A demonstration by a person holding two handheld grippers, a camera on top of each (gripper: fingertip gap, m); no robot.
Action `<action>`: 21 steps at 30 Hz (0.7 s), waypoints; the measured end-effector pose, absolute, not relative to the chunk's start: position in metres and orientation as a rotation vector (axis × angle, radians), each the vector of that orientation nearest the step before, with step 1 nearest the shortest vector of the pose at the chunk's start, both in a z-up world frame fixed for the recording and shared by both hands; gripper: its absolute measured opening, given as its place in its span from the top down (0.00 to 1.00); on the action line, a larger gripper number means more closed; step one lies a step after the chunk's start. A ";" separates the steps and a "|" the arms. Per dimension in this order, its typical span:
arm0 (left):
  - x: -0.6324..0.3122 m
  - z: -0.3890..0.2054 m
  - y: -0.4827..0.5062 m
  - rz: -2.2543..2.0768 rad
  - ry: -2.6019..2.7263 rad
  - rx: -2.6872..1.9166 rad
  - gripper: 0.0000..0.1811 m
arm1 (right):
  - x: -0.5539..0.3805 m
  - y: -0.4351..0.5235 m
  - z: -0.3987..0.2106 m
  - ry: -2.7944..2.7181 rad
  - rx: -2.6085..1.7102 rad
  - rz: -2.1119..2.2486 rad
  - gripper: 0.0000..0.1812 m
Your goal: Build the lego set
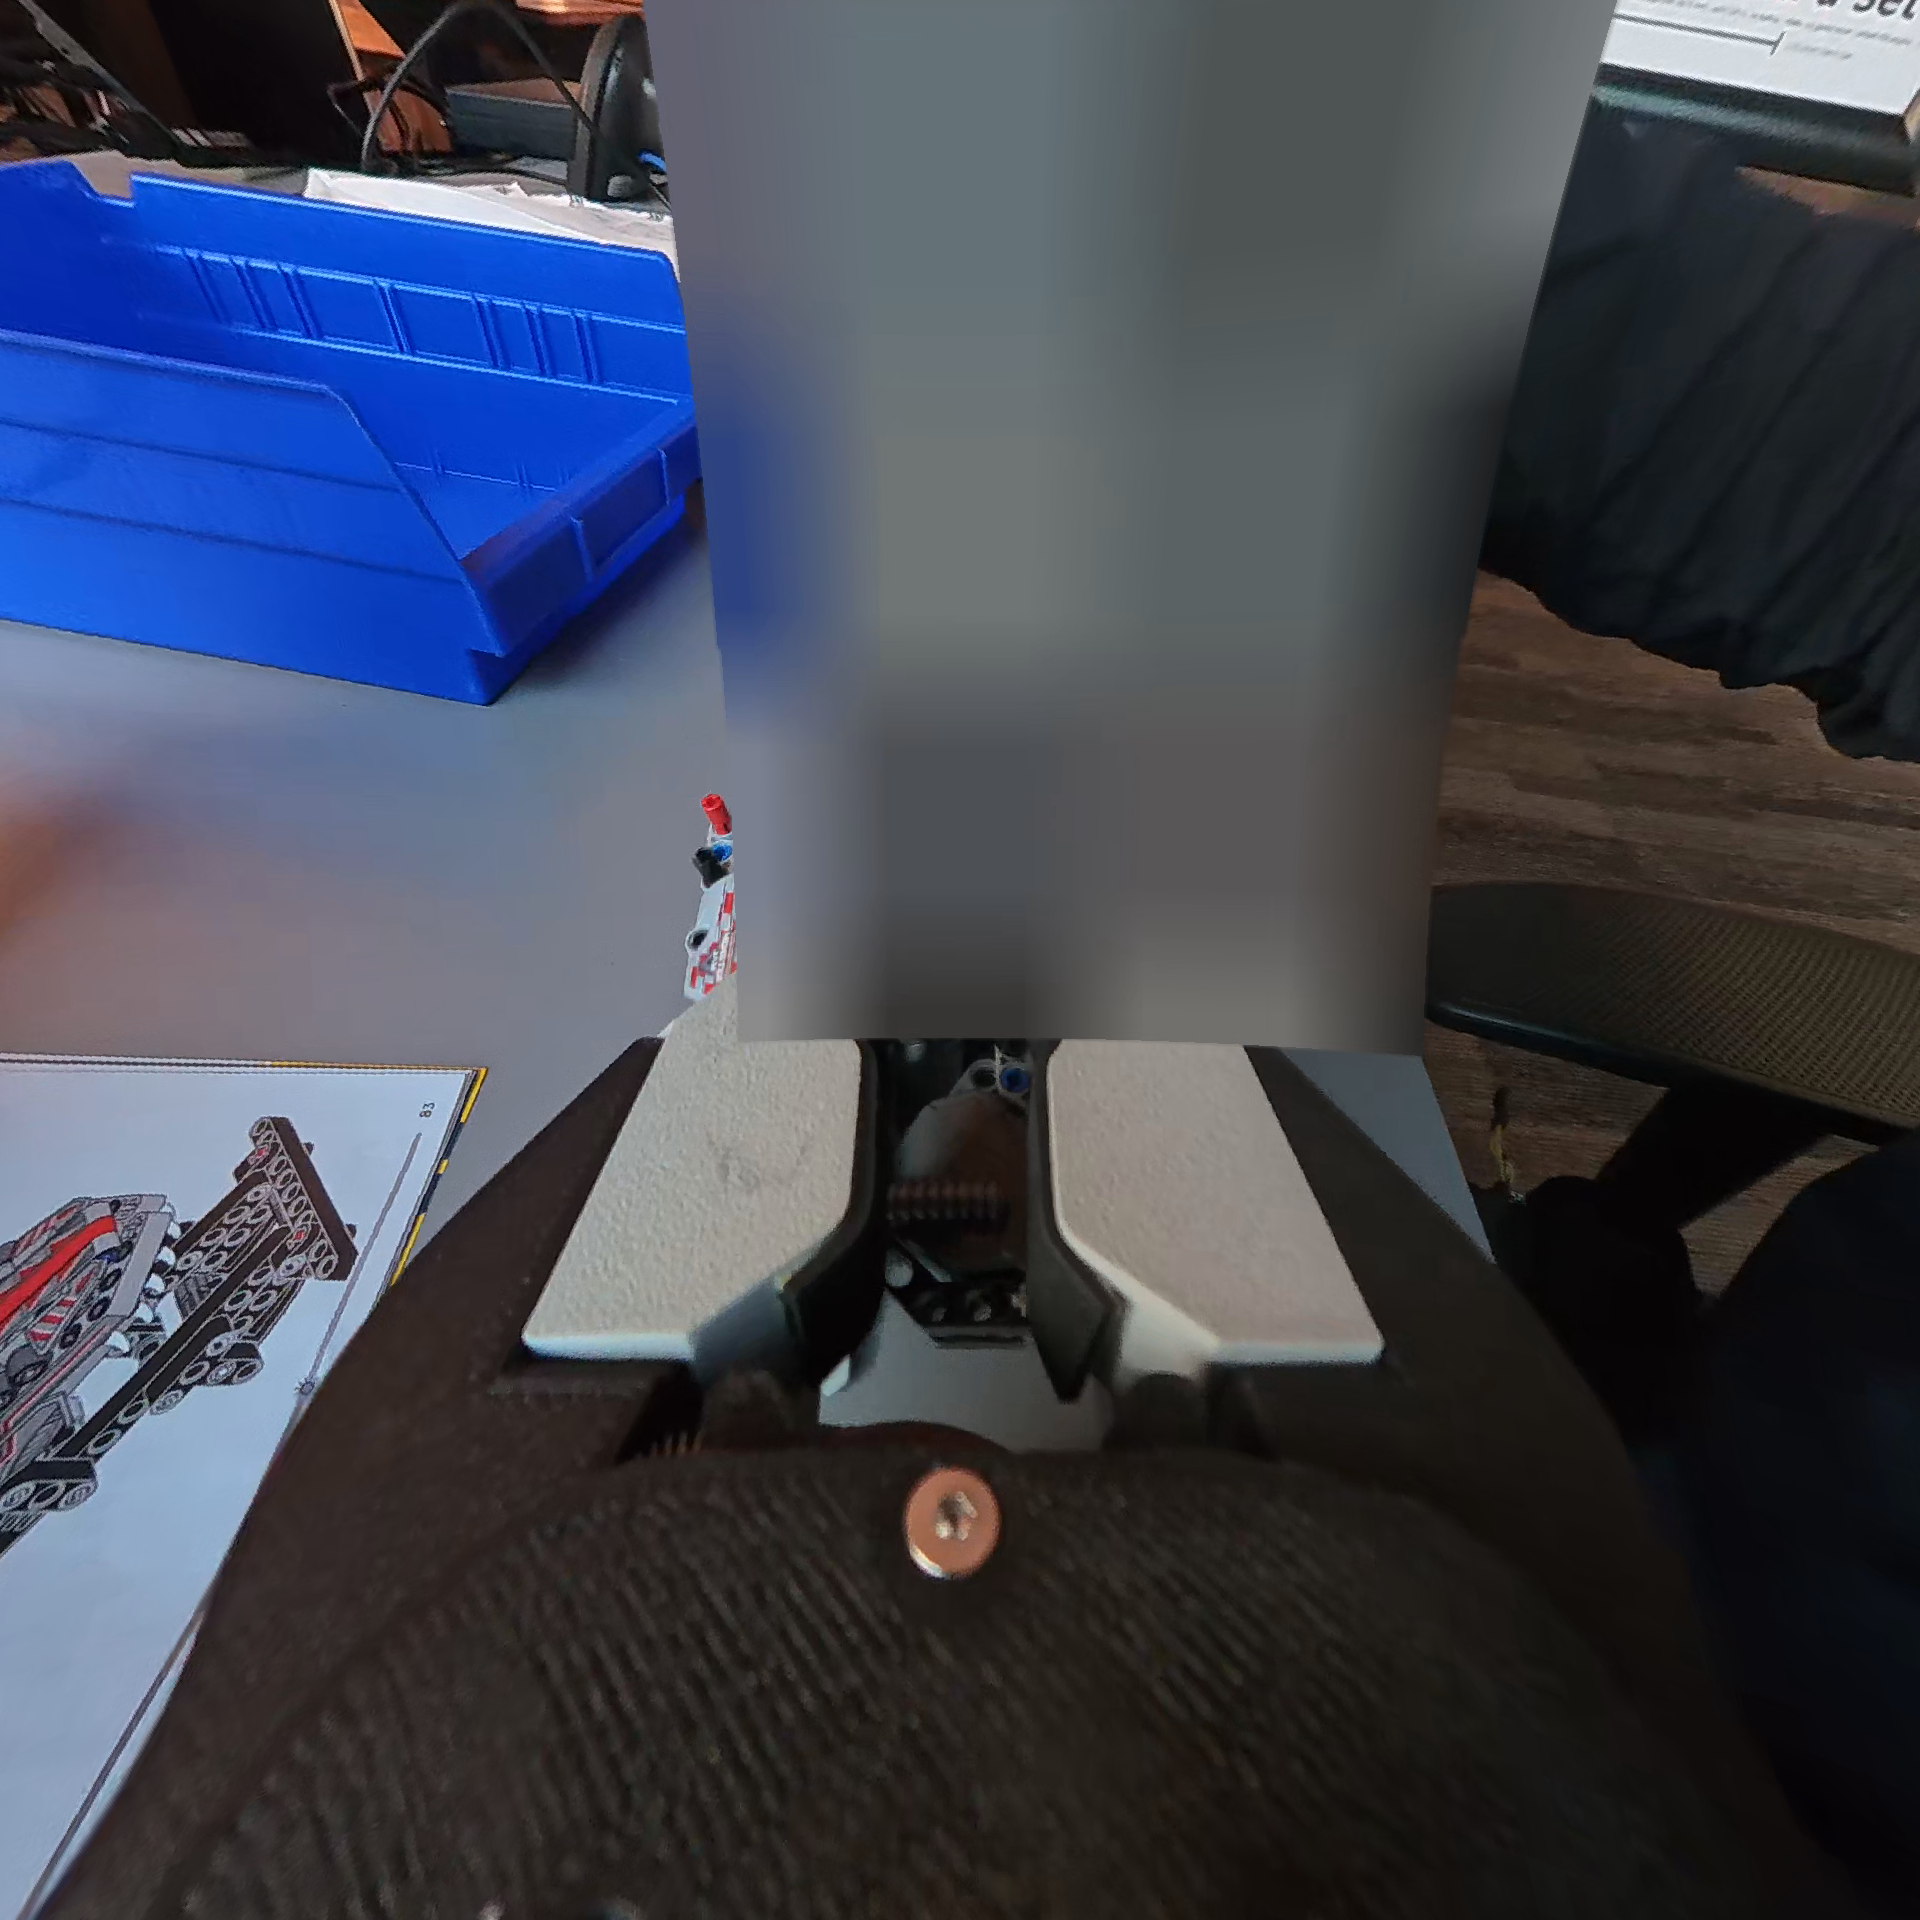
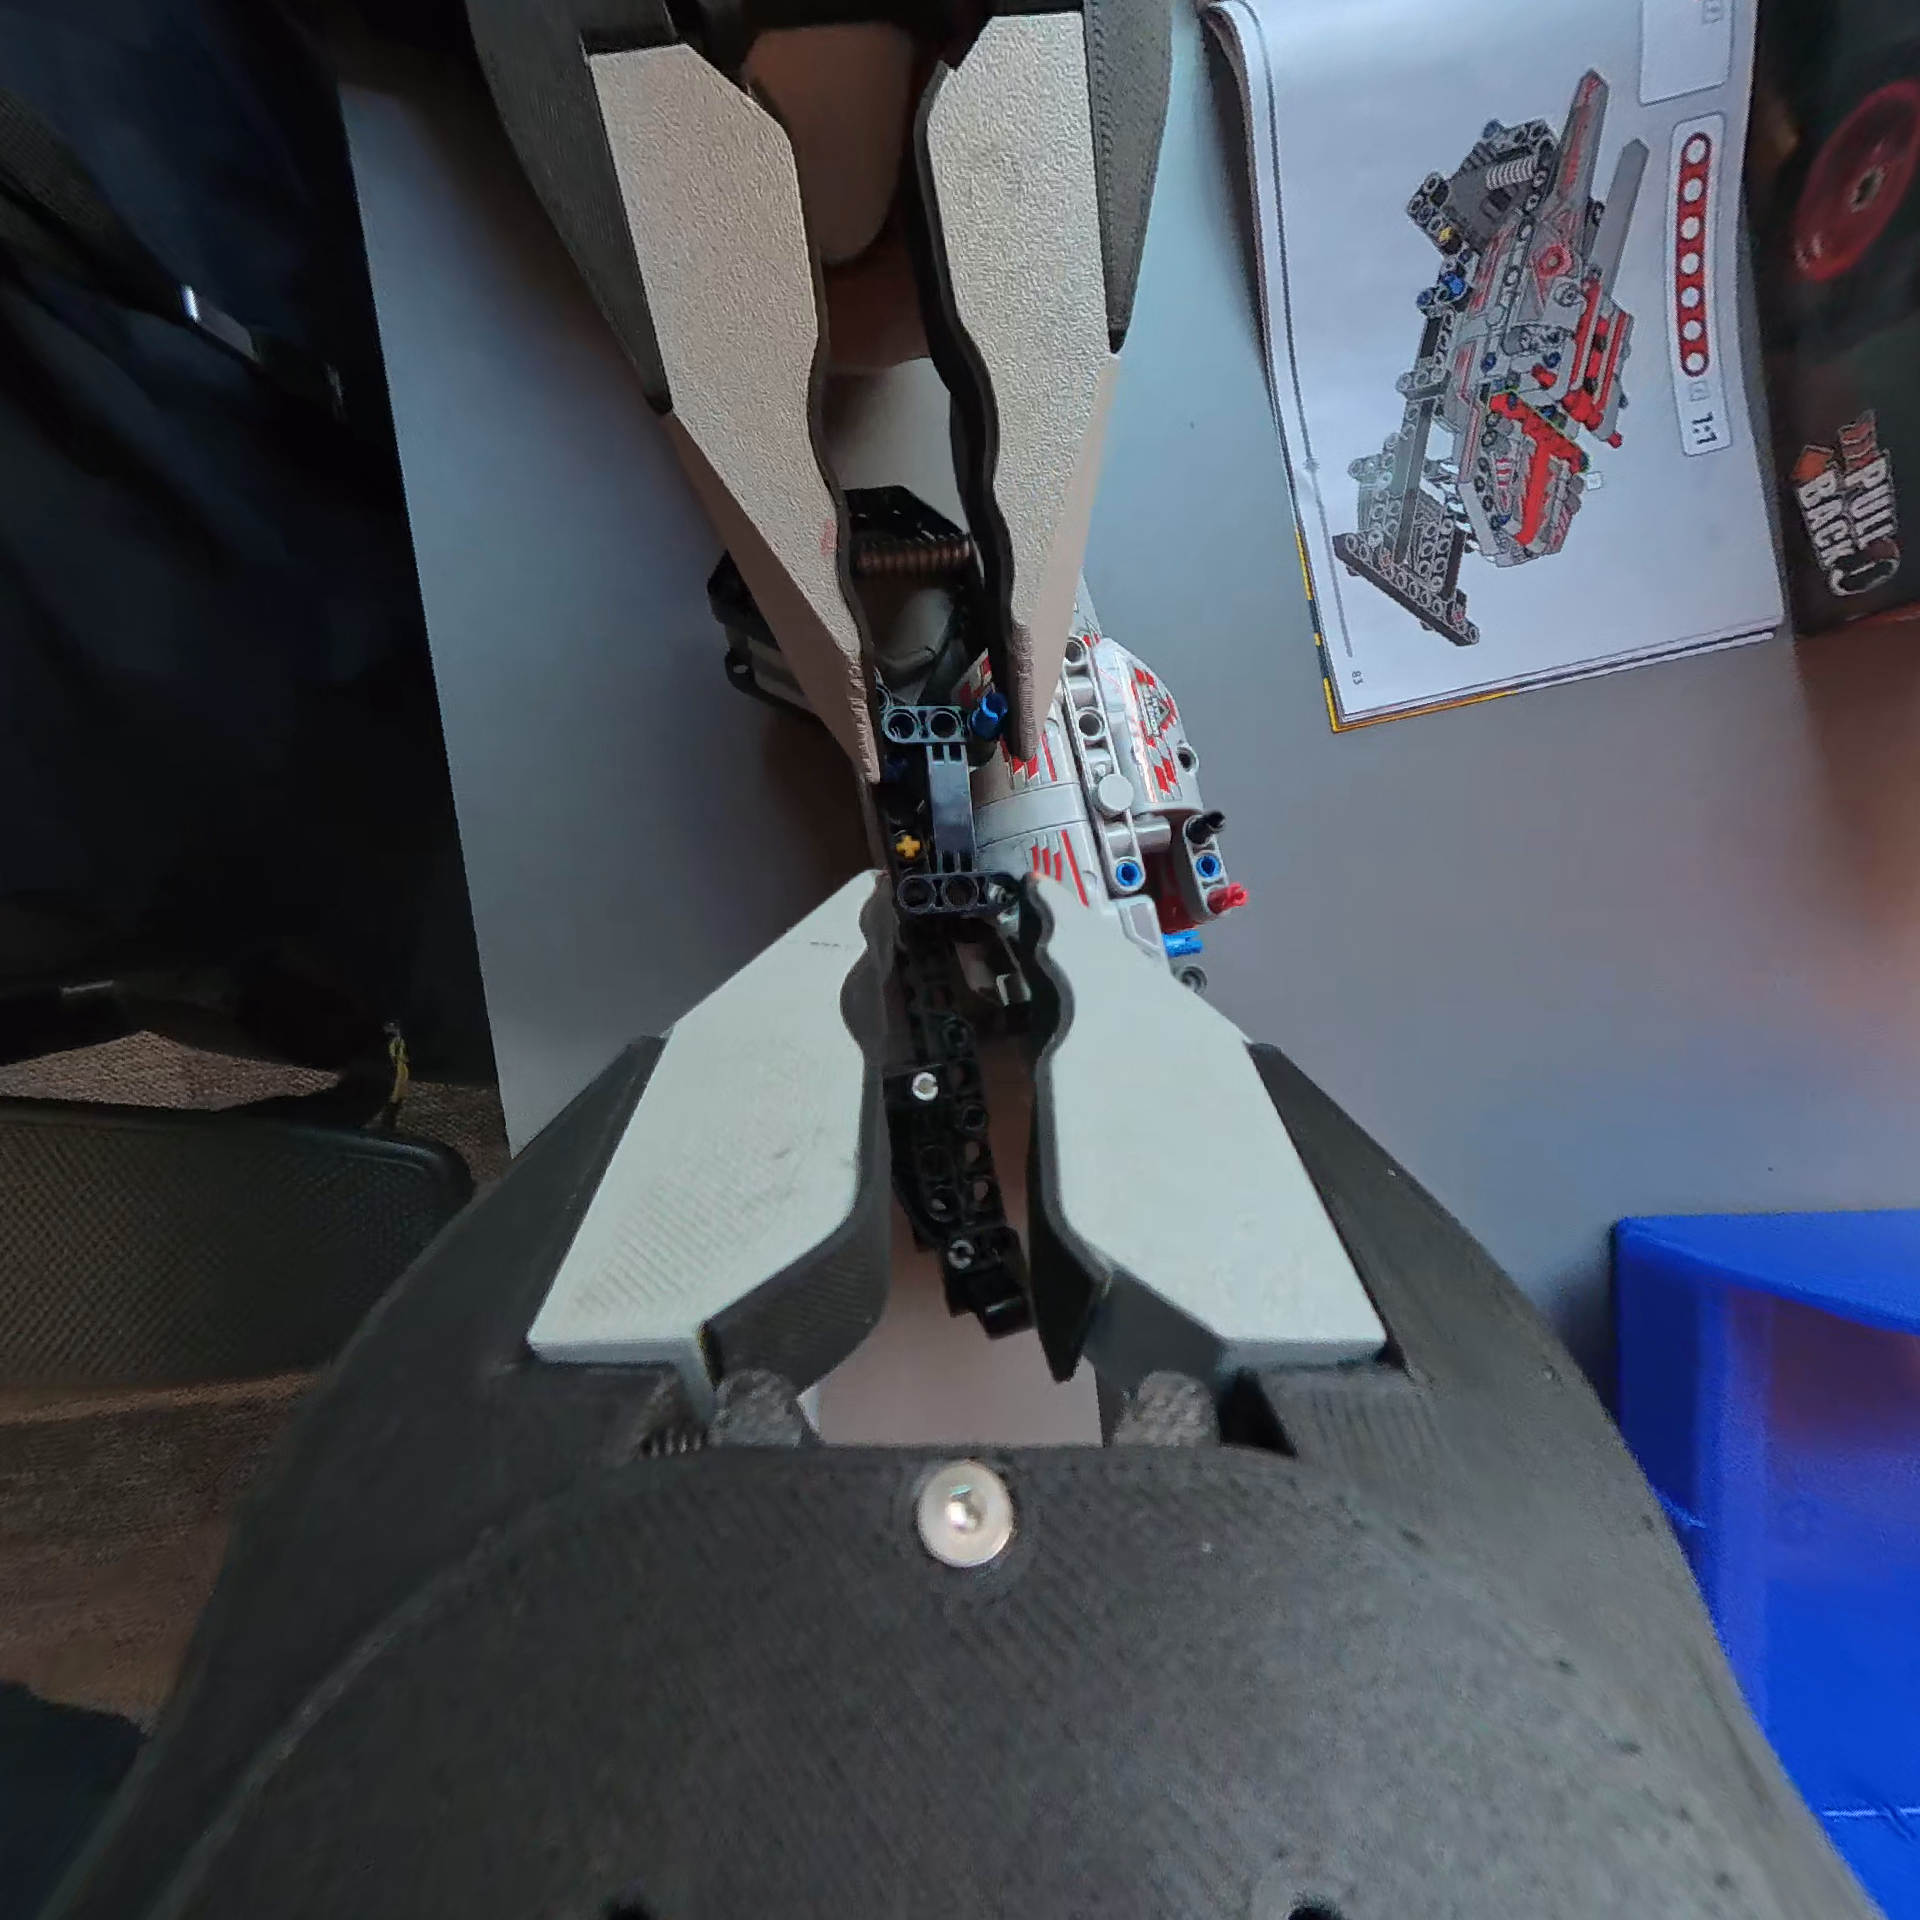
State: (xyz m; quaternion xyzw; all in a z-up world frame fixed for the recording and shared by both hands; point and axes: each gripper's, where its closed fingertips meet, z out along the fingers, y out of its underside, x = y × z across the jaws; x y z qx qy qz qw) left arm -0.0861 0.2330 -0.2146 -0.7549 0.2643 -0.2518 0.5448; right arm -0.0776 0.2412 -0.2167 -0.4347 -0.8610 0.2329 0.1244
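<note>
The partly built lego model (image 2: 1101,810) is grey and red with a black beam frame, held just above the grey table (image 2: 1455,987). My right gripper (image 2: 951,899) comes from below in the right wrist view and is shut on the model's black beam (image 2: 951,1143). My left gripper (image 2: 940,743) comes from the top, shut on the opposite end by a coil spring (image 2: 914,556). In the left wrist view my left gripper (image 1: 951,1070) shows the spring (image 1: 945,1200) between its fingers; a blurred patch hides the tips and most of the model (image 1: 717,914).
A blue bin (image 1: 312,436) stands at the back left, and shows at the lower right of the right wrist view (image 2: 1787,1455). The open instruction booklet (image 1: 156,1299) lies on the table (image 2: 1507,364), a dark box (image 2: 1849,312) beside it. A mesh chair (image 1: 1662,997) stands past the table edge. My left and right fingertips are right by each other.
</note>
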 end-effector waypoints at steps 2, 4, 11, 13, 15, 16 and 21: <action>-0.085 -0.215 0.232 -0.573 0.645 -1.783 0.88 | -0.075 0.241 -0.215 -2.500 -1.243 0.662 0.88; -0.084 -0.215 0.232 -0.547 0.650 -1.780 0.88 | -0.071 0.246 -0.212 -2.469 -1.251 0.628 0.88; -0.084 -0.215 0.233 -0.547 0.624 -1.788 0.88 | -0.073 0.251 -0.215 -2.464 -1.264 0.625 0.83; -0.085 -0.215 0.233 -0.539 0.619 -1.787 0.88 | -0.076 0.250 -0.219 -2.490 -1.249 0.624 0.82; -0.086 -0.215 0.234 -0.530 0.611 -1.789 0.88 | -0.077 0.250 -0.220 -2.510 -1.247 0.643 0.83; -0.087 -0.215 0.234 -0.524 0.602 -1.790 0.88 | -0.077 0.249 -0.220 -2.516 -1.246 0.658 0.85; -0.090 -0.214 0.236 -0.534 0.538 -1.806 0.88 | -0.078 0.249 -0.216 -2.504 -1.236 0.686 0.91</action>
